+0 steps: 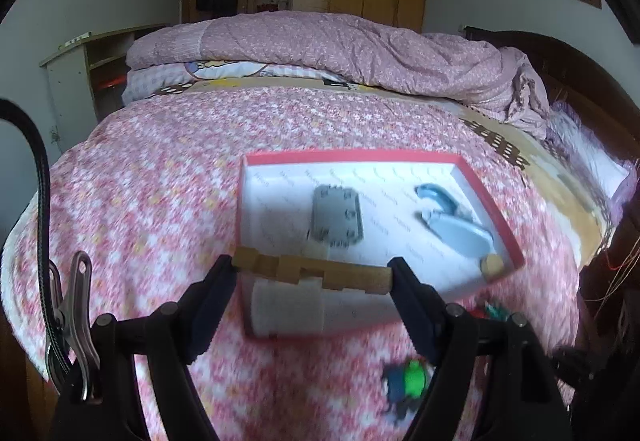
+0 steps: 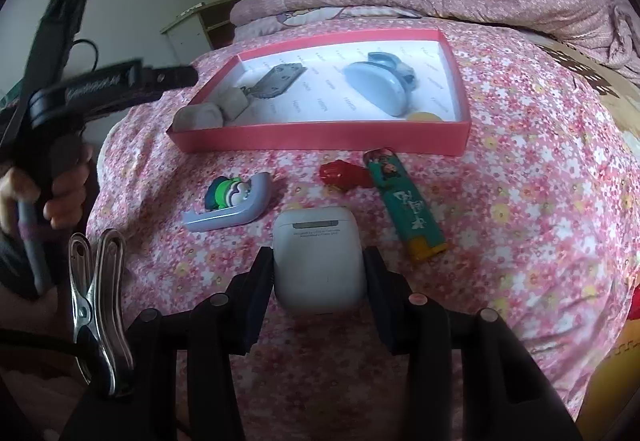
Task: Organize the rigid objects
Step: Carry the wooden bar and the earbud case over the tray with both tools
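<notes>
The left tongs (image 1: 312, 273) clenched a stiff, light wooden block (image 1: 312, 273) endwise above the red box (image 1: 496, 209), while the right tongs (image 2: 319, 273) gripped the smooth, likely slippery white case (image 2: 319, 261) by its sides on the bed (image 2: 520, 161).

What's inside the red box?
In the red box: a grey plate, a blue oval case with a blue thing partly hidden behind it, two grey lumps, a yellow disc half-hidden by the wall.

Notched wooden bar (image 1: 312, 272) clamped lengthwise above red tray (image 1: 516, 241), white earbud case (image 2: 319, 259) gripped upright.
</notes>
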The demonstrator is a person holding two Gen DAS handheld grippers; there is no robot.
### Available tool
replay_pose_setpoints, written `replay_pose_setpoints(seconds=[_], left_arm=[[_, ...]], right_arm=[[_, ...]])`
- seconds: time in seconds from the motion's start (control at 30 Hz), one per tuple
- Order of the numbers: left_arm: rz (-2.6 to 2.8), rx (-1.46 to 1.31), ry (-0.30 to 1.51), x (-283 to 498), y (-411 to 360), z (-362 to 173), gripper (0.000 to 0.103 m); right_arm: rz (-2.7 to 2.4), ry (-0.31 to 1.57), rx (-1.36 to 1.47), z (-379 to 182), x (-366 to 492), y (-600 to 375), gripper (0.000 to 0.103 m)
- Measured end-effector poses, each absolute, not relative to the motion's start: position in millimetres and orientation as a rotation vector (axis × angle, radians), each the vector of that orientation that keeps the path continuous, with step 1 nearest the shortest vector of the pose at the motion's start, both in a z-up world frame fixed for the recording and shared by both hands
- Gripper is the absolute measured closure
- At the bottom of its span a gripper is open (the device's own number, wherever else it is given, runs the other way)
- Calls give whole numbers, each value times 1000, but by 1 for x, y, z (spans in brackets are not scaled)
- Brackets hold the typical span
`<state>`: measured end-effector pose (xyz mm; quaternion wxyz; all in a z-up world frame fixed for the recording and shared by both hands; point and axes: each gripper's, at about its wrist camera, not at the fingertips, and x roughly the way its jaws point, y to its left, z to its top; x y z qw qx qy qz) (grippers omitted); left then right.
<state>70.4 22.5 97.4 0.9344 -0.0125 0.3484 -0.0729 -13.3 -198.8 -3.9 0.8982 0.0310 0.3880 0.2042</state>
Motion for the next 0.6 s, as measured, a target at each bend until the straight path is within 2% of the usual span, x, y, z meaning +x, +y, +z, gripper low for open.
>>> replay_pose_setpoints(seconds=[0.6], left_arm=[[-131,-31,737,137,15,86,22]], right_arm=[[418,699,41,49,22,-215,57]])
